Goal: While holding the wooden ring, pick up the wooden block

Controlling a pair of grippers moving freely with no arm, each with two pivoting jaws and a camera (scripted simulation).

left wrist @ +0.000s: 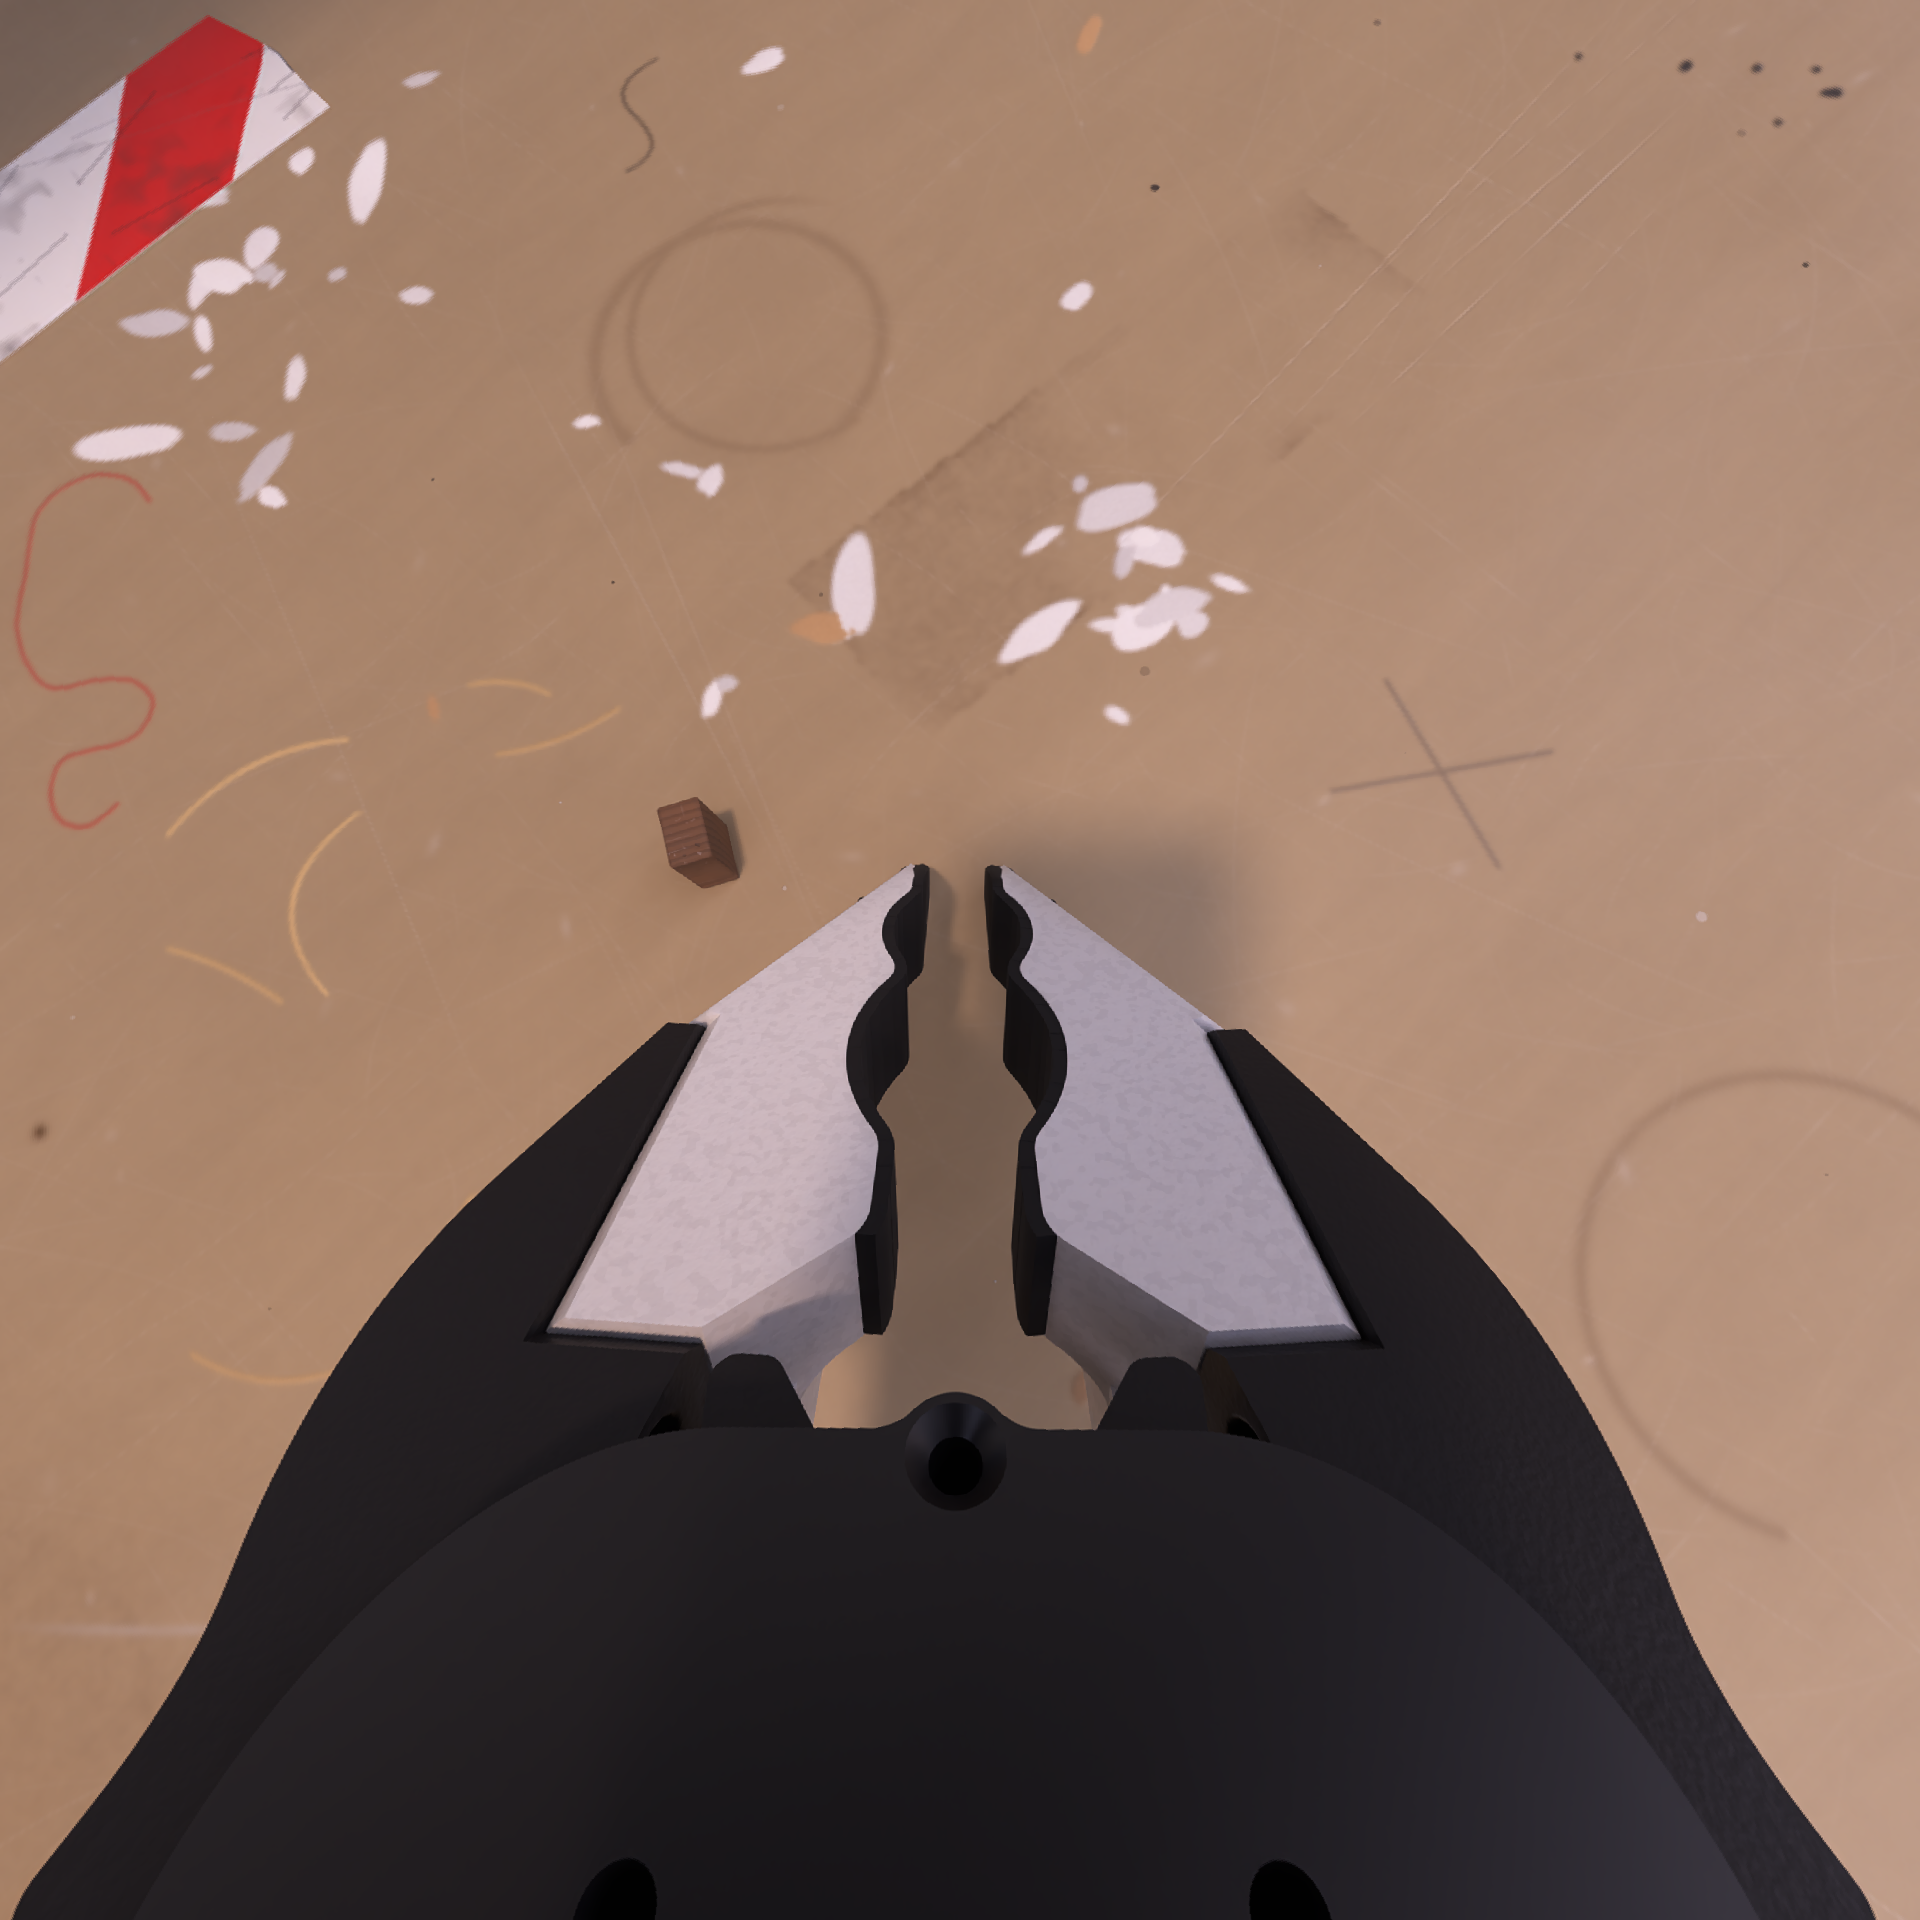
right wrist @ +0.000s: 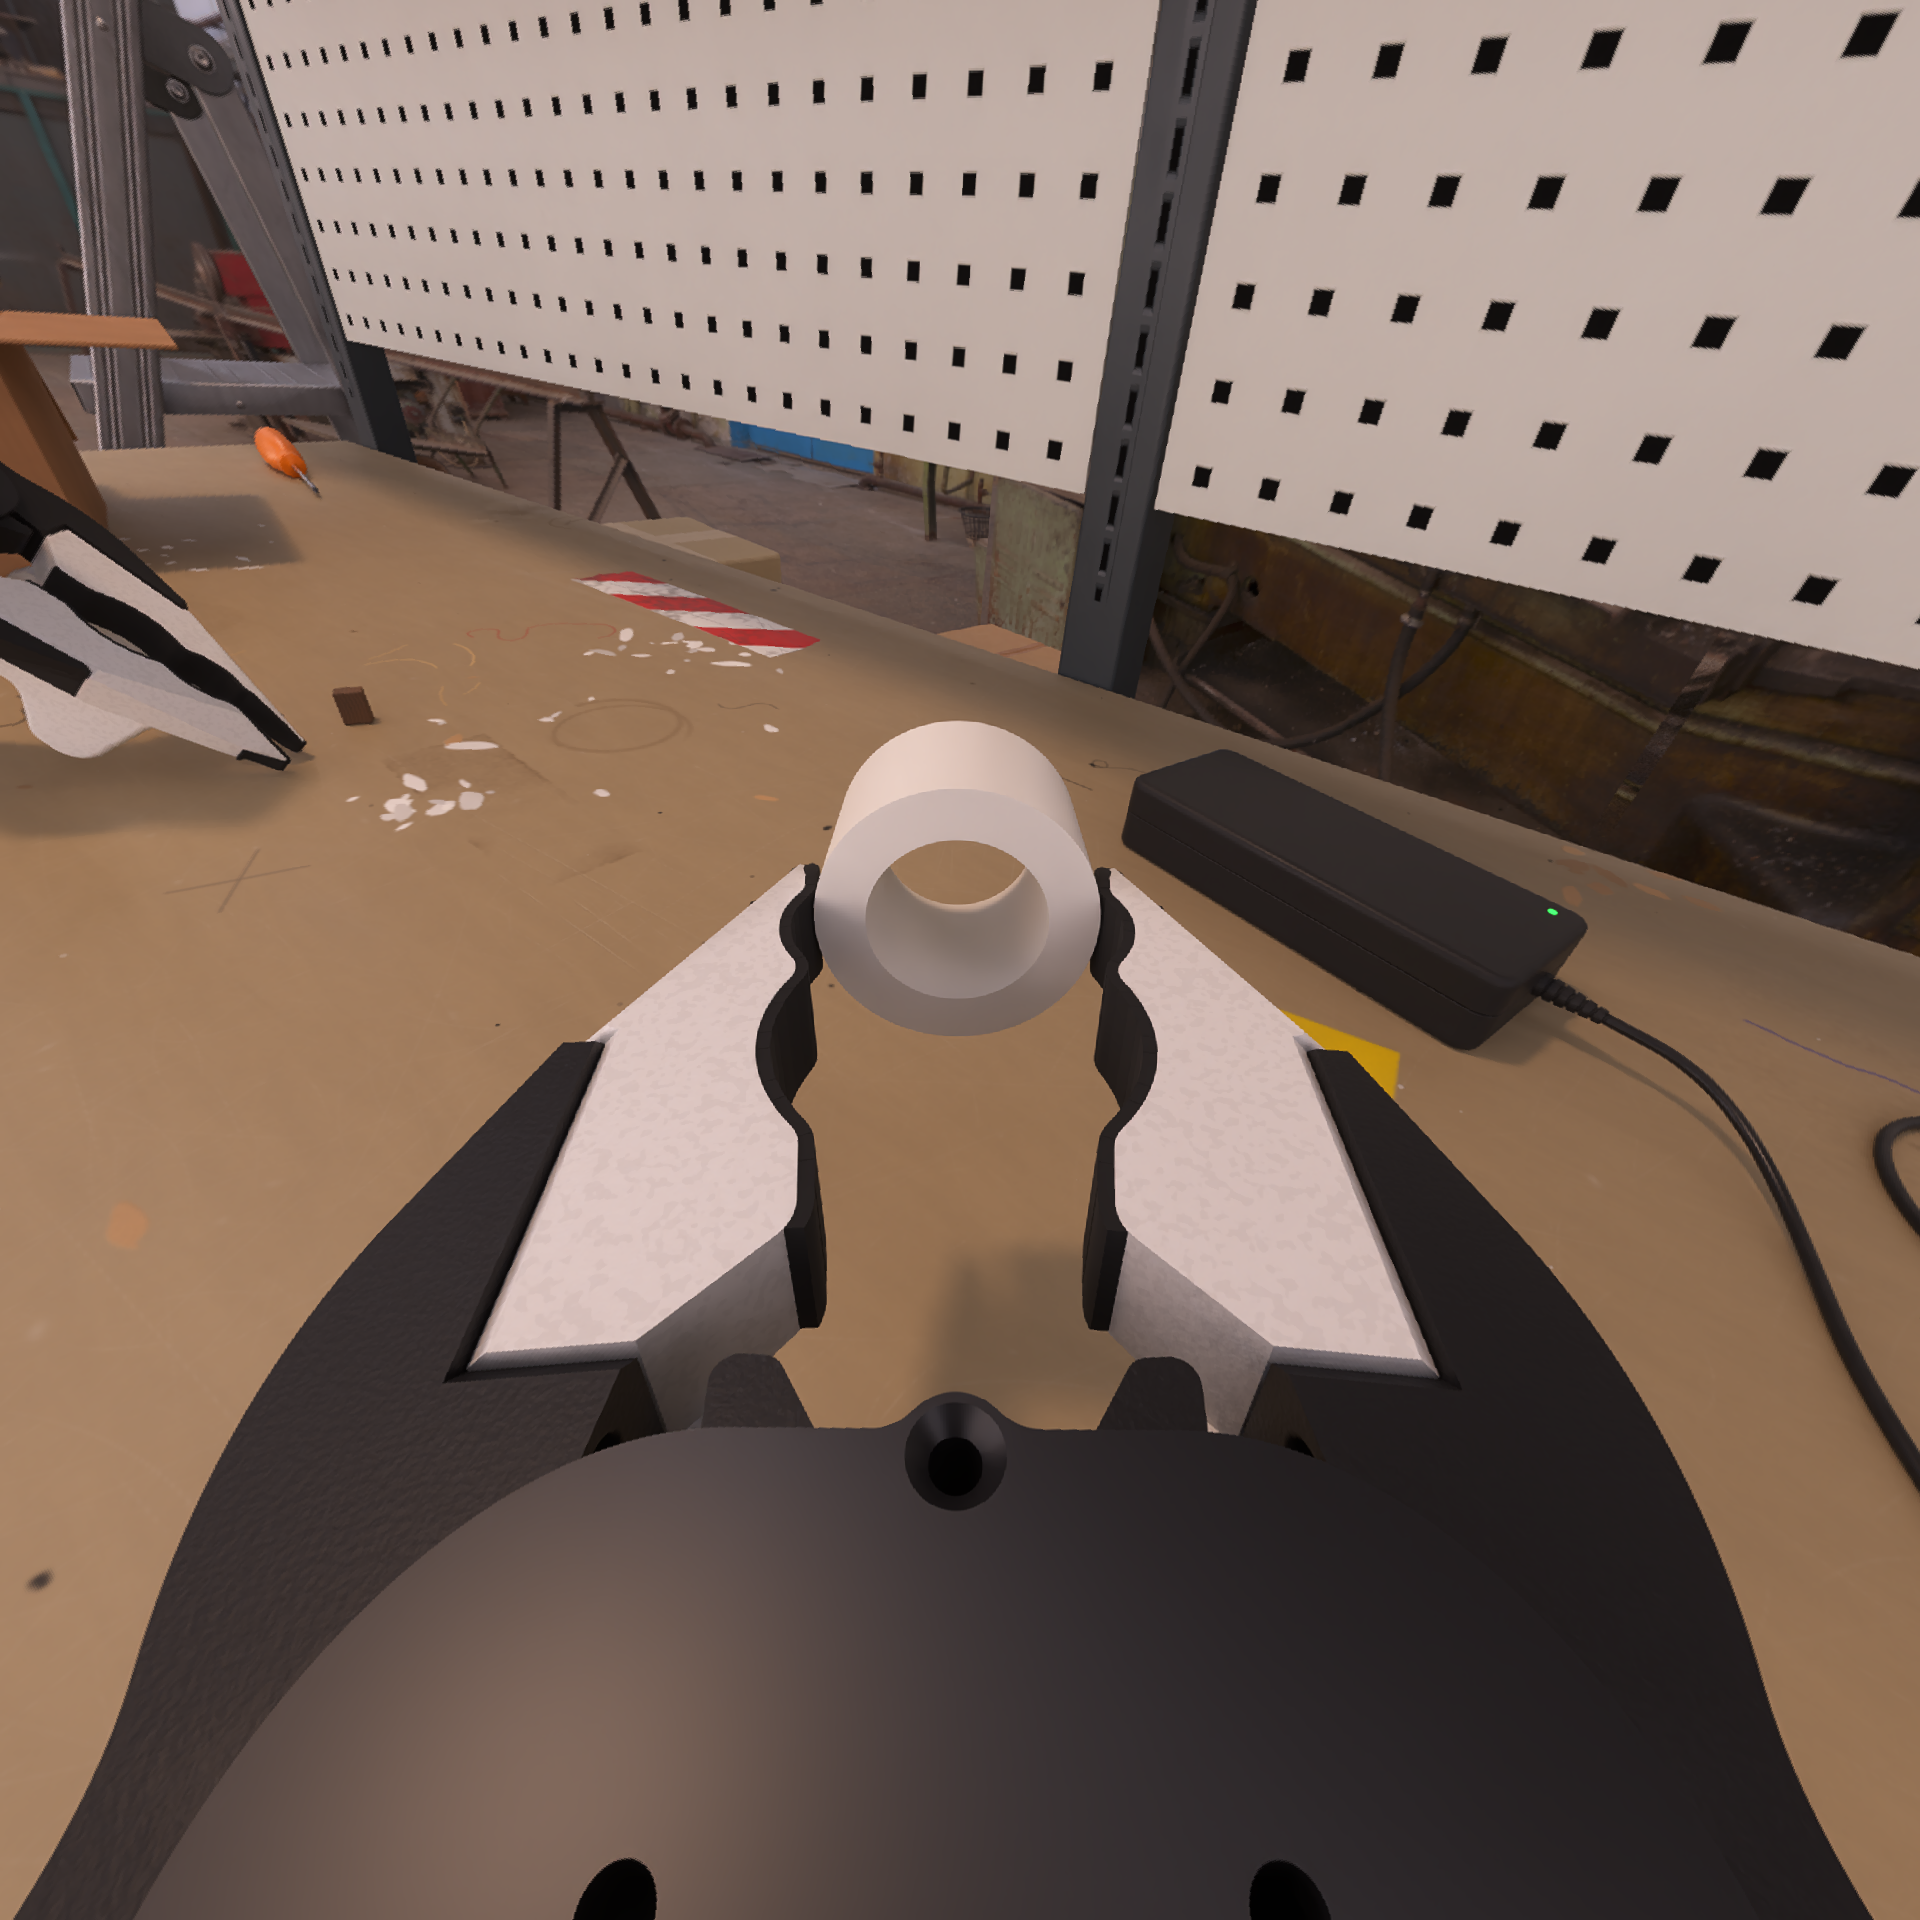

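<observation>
A small dark brown wooden block [left wrist: 698,842] lies on the tan bench, just ahead and to the left of my left gripper [left wrist: 956,873]. The left jaws are nearly together with only a narrow slit, and nothing is between them. In the right wrist view the block [right wrist: 353,705] lies far left, with the left gripper [right wrist: 286,750] hovering close beside it, tips pointing down. My right gripper [right wrist: 954,878] is shut on the pale wooden ring [right wrist: 956,758], held by its sides above the bench with its hole facing the camera.
A black power adapter [right wrist: 1351,894] with a cable [right wrist: 1766,1164] lies right of the ring. Red-and-white tape [right wrist: 707,613] marks the bench's far edge. An orange screwdriver [right wrist: 281,457] lies far left. A pegboard [right wrist: 727,208] and steel post [right wrist: 1132,416] stand behind.
</observation>
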